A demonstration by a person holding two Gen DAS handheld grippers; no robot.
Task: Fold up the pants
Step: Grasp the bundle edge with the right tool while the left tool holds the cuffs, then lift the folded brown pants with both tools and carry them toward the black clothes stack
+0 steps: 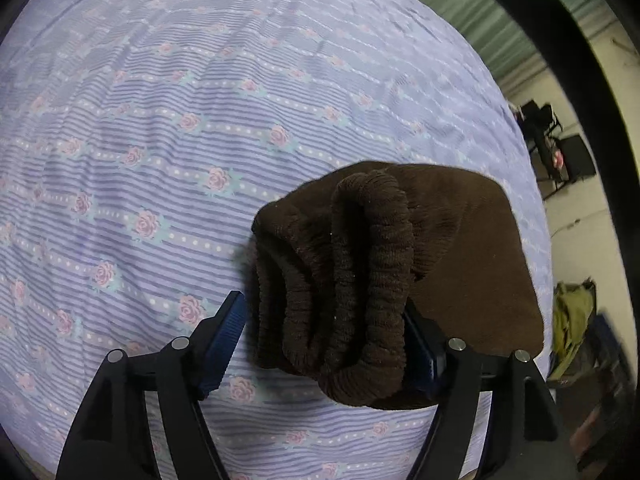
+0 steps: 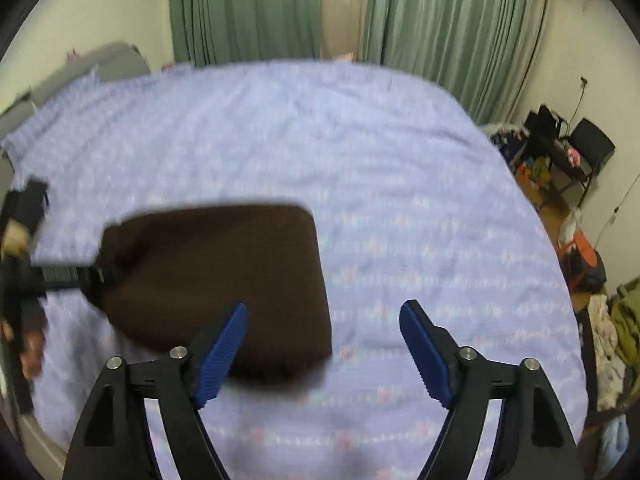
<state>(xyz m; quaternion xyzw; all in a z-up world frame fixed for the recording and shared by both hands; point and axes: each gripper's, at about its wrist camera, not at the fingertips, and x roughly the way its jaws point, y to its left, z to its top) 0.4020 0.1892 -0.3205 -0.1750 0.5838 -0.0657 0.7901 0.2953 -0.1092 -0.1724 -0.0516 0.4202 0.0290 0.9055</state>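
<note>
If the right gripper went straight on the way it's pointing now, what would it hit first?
Most likely the bare floral bedsheet. The right gripper is open with nothing between its fingers, and the folded brown pants lie just left of its line. Blur leaves depth uncertain.

- Pants: dark brown, ribbed waistband.
- Bed sheet: lilac stripes, pink roses, white dots.
- Curtains: pale green, at 12 o'clock.
- Gripper pads: blue, on black arms.
</note>
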